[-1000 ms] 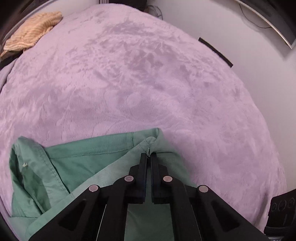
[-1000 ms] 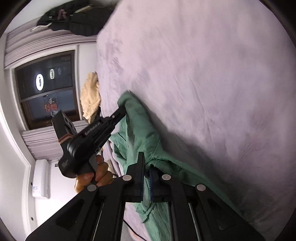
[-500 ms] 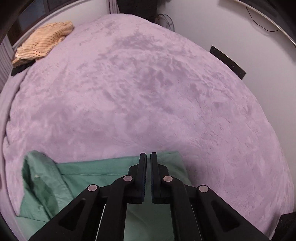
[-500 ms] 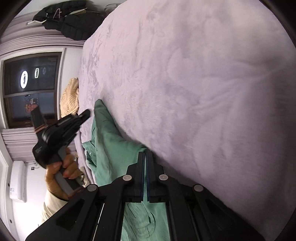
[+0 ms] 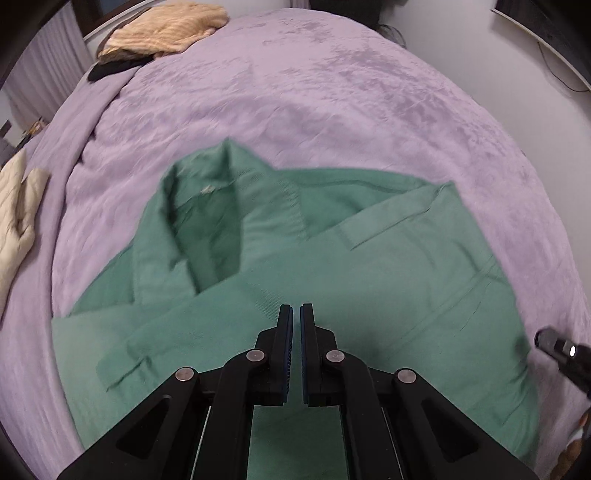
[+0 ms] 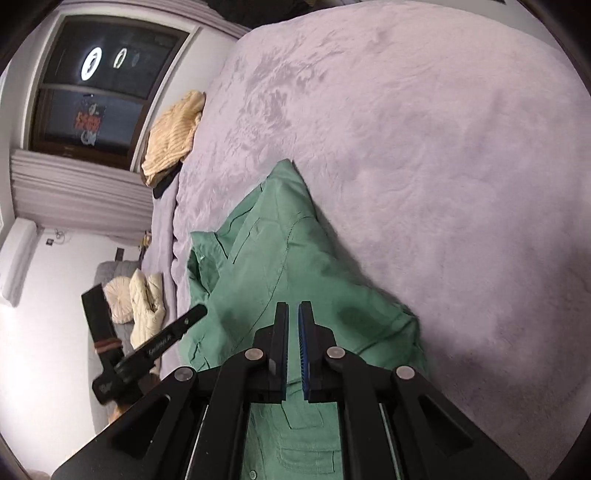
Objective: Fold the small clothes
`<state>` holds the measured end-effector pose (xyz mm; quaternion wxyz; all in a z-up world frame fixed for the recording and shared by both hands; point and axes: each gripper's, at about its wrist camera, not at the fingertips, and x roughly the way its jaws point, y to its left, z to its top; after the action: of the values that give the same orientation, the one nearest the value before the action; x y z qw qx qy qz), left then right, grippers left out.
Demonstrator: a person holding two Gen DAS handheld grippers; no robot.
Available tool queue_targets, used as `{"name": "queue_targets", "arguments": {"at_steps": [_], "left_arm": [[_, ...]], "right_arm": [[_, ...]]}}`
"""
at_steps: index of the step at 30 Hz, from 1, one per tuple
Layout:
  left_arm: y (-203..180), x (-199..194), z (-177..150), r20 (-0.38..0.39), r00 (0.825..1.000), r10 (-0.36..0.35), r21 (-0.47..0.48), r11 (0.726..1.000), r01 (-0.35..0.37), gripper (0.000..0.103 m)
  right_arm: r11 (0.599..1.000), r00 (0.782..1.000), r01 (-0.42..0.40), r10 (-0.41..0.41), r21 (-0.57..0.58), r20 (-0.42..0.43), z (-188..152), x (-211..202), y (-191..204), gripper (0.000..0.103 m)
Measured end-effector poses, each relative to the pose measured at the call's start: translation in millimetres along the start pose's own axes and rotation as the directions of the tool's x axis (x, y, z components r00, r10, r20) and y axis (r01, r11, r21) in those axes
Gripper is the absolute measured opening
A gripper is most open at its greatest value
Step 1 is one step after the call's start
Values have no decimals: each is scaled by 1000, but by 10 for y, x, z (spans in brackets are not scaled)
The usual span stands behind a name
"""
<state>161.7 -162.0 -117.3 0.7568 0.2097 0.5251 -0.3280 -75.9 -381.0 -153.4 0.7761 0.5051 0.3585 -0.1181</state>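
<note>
A green collared shirt (image 5: 332, 258) lies spread on the purple bedspread (image 5: 295, 92), collar toward the far left, sleeves folded over its body. My left gripper (image 5: 296, 308) hovers above the shirt's middle, jaws nearly together with a thin gap and nothing between them. In the right wrist view the shirt (image 6: 288, 258) lies below my right gripper (image 6: 293, 306), whose jaws also stand almost closed and empty. The left gripper (image 6: 155, 343) shows there at the left, off the shirt's edge. The right gripper's tip (image 5: 561, 350) shows at the right edge of the left view.
A yellow ribbed sweater (image 5: 162, 33) over a dark item lies at the bed's far corner, below a dark window (image 6: 92, 85). A cream quilted garment (image 5: 14, 221) lies at the left bed edge. White wall runs along the right.
Both grippers have let go of the shirt and pulled back and up. The shirt, held up by its edge before, now lies flat on the bed.
</note>
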Motion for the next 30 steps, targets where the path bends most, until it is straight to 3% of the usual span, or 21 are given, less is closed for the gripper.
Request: {"name": "queue_targets", "arguments": {"at_steps": [3,4,5,8,17,20,30], "left_arm": [[393,93,-424,-71,997,30,-92,995,-37,5],[509,140,-561,-98,994,42,-116,992,-53,5],[630,183,-712,-117,992,47,-140,988,-63,5],[837,107,-983,-46,998,-44,-173,984,35,5],[987,-185,-1119,-51,997,-61,-196,979,50,5],[995,-283,-1209,-76,997,-18,-187,982,4,5],[1117,-586,-1601,-118,993,-13,-209,978,-12,5]], "right_arm": [[996,995,91,-91,2,-49,-28,206,-177,8],[994,992,113,-111,16,-65,-57,240,-280,3],[994,993,100,-98,35,-69,-69,251,-356,3],[995,994,93,-90,43,-67,-99,190,-447,0],[975,971,221,-222,-20,-90,-197,28,-142,4],[971,966,236,-237,-20,-106,-297,-47,-63,5],[967,954,249,-253,-46,-163,-694,-173,244,5]]}}
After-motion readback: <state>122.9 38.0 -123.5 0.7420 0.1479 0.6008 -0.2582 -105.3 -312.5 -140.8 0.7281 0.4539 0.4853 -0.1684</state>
